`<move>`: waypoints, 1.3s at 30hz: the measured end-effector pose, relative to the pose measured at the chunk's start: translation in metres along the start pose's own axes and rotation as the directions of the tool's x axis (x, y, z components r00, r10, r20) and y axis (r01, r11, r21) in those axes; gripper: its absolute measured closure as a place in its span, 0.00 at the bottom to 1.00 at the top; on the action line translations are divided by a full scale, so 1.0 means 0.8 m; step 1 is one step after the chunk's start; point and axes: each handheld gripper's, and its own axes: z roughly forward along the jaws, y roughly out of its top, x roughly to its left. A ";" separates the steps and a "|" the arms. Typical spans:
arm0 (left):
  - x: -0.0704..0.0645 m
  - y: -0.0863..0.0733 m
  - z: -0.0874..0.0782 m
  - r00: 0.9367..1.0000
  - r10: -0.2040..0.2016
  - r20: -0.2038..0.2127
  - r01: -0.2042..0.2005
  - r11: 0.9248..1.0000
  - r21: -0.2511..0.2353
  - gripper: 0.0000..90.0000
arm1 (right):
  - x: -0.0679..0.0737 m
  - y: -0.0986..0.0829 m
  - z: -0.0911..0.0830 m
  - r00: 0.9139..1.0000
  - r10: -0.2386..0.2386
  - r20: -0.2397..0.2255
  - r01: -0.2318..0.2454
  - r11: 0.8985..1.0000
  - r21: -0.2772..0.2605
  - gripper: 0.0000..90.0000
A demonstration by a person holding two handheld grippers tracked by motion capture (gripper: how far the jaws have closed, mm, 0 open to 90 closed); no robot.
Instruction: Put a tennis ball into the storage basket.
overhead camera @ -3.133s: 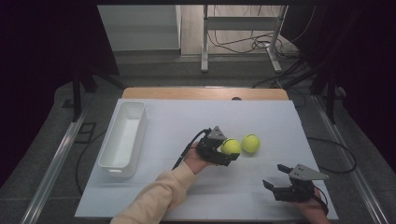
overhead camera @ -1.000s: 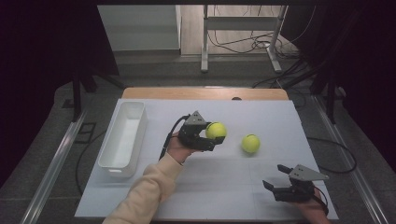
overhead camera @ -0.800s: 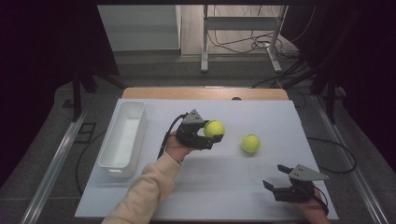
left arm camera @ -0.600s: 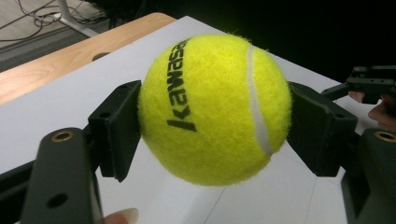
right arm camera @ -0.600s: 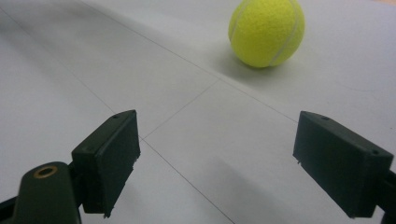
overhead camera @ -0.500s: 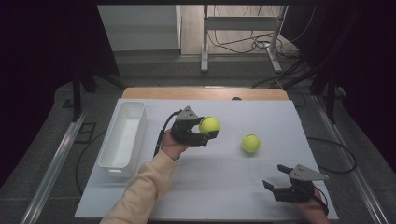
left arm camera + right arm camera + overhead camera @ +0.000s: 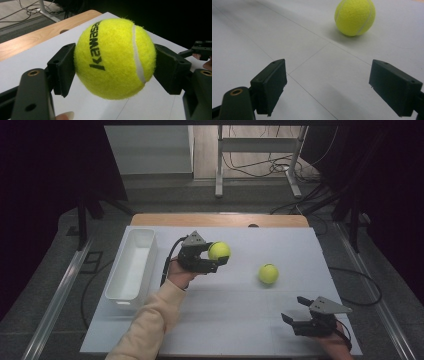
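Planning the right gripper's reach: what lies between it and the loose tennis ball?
Nothing: the right gripper view shows bare white table between the right gripper and the loose tennis ball.

The left gripper (image 7: 216, 257) has carried its tennis ball (image 7: 219, 251) leftward toward the bin (image 7: 131, 265).

A white-topped table in a dim workroom

The white table (image 7: 240, 320) has a wooden far edge (image 7: 220, 220); beyond it, grey floor (image 7: 165, 185), a metal stand (image 7: 257, 157), loose cables (image 7: 260, 167) and dark drapes (image 7: 45, 170).

held ball (image 7: 113, 58) sides: behind tongs pads | right hand (image 7: 336, 346): cropped at frame bottom
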 end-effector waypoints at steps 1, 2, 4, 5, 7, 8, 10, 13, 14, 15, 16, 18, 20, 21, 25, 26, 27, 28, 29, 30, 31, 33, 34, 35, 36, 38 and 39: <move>0.001 0.000 -0.001 1.000 -0.004 0.000 0.004 1.000 -0.002 0.28 | 0.000 0.000 0.000 1.000 0.000 0.000 0.000 1.000 0.000 0.17; 0.002 0.000 -0.002 1.000 -0.003 -0.003 0.003 1.000 -0.002 0.28 | 0.000 0.000 0.000 1.000 0.000 0.000 0.000 1.000 0.000 0.17; 0.003 0.001 -0.005 1.000 -0.005 -0.008 0.005 1.000 -0.004 0.28 | 0.000 0.000 0.000 1.000 0.000 0.001 0.000 1.000 0.000 0.17; 0.004 0.001 -0.006 1.000 -0.008 -0.009 0.008 1.000 -0.008 0.28 | 0.000 0.000 0.000 1.000 0.000 0.000 0.000 1.000 0.000 0.17; 0.006 0.002 -0.008 1.000 -0.011 -0.012 0.011 1.000 -0.012 0.28 | 0.000 0.000 0.000 1.000 0.000 0.000 0.000 1.000 0.001 0.17; 0.007 0.002 -0.010 1.000 -0.011 -0.015 0.011 1.000 -0.012 0.28 | 0.000 0.000 0.000 1.000 0.000 0.000 0.000 1.000 0.001 0.17; 0.008 0.002 -0.012 1.000 -0.015 -0.020 0.014 1.000 -0.014 0.28 | 0.000 0.000 0.000 1.000 0.000 0.000 0.000 1.000 0.001 0.17; 0.012 0.003 -0.015 0.999 -0.019 -0.028 0.019 1.000 -0.021 0.28 | 0.000 0.000 0.000 1.000 -0.001 0.000 0.001 1.000 0.001 0.17; 0.012 0.003 -0.016 0.999 -0.020 -0.030 0.020 1.000 -0.024 0.28 | 0.000 0.000 0.000 1.000 0.000 0.000 0.000 1.000 0.002 0.17; 0.014 0.002 -0.017 0.999 -0.024 -0.030 0.024 0.999 -0.026 0.28 | 0.000 0.000 0.000 1.000 0.000 0.000 0.000 1.000 0.001 0.17; 0.014 0.002 -0.017 0.999 -0.024 -0.030 0.024 0.999 -0.026 0.28 | 0.000 0.000 0.000 1.000 0.000 0.000 0.000 1.000 0.001 0.17; 0.016 0.002 -0.019 0.999 -0.029 -0.035 0.028 0.999 -0.029 0.28 | 0.000 0.000 0.000 1.000 -0.001 0.000 0.001 1.000 0.002 0.17; 0.017 0.002 -0.021 0.999 -0.031 -0.038 0.030 0.999 -0.033 0.28 | 0.000 0.000 0.000 1.000 0.000 0.000 0.000 1.000 0.002 0.17; 0.018 0.002 -0.021 0.999 -0.032 -0.040 0.030 0.999 -0.034 0.28 | 0.000 0.000 0.000 1.000 0.000 0.000 0.000 1.000 0.002 0.17; 0.020 0.002 -0.023 0.998 -0.034 -0.047 0.032 0.999 -0.036 0.28 | 0.000 0.000 0.000 1.000 -0.001 0.000 0.001 1.000 0.002 0.17; 0.021 0.002 -0.024 0.998 -0.035 -0.050 0.034 0.999 -0.037 0.28 | 0.000 0.000 0.000 1.000 -0.001 0.001 0.001 1.000 0.003 0.17; 0.022 0.002 -0.025 0.998 -0.036 -0.052 0.034 0.999 -0.038 0.28 | 0.000 0.000 0.000 1.000 -0.001 0.000 0.001 1.000 0.003 0.17; 0.022 0.002 -0.025 0.998 -0.038 -0.054 0.036 0.999 -0.038 0.28 | 0.000 0.000 0.000 1.000 0.000 0.000 0.000 1.000 0.004 0.17; 0.022 0.002 -0.025 0.998 -0.038 -0.054 0.036 0.999 -0.038 0.28 | 0.000 0.000 0.000 1.000 -0.002 0.000 0.002 1.000 0.004 0.17; 0.023 0.002 -0.026 0.998 -0.039 -0.055 0.036 0.999 -0.040 0.28 | 0.000 0.000 0.000 1.000 -0.002 0.000 0.002 1.000 0.004 0.17; 0.024 0.002 -0.027 0.998 -0.038 -0.057 0.036 0.998 -0.042 0.28 | 0.001 0.000 0.000 1.000 -0.001 -0.001 0.001 1.000 0.004 0.17; 0.025 0.003 -0.028 0.997 -0.041 -0.059 0.039 0.998 -0.045 0.28 | 0.001 0.000 0.000 1.000 -0.001 -0.001 0.001 1.000 0.004 0.17; 0.025 0.003 -0.029 0.997 -0.041 -0.061 0.038 0.998 -0.046 0.28 | 0.000 0.000 0.000 1.000 -0.001 0.000 0.001 1.000 0.004 0.17; 0.026 0.003 -0.029 0.997 -0.043 -0.063 0.040 0.998 -0.047 0.28 | 0.000 0.000 0.000 1.000 -0.001 0.000 0.001 1.000 0.004 0.17; 0.026 0.003 -0.030 0.997 -0.044 -0.063 0.041 0.998 -0.047 0.28 | 0.000 0.000 0.000 1.000 -0.001 0.000 0.001 1.000 0.004 0.17; 0.028 0.002 -0.030 0.997 -0.046 -0.066 0.043 0.998 -0.047 0.28 | 0.001 0.000 0.000 1.000 -0.001 0.000 0.001 1.000 0.004 0.17; 0.028 0.002 -0.030 0.997 -0.046 -0.068 0.043 0.998 -0.047 0.28 | 0.001 0.000 0.000 1.000 -0.001 0.000 0.001 1.000 0.004 0.17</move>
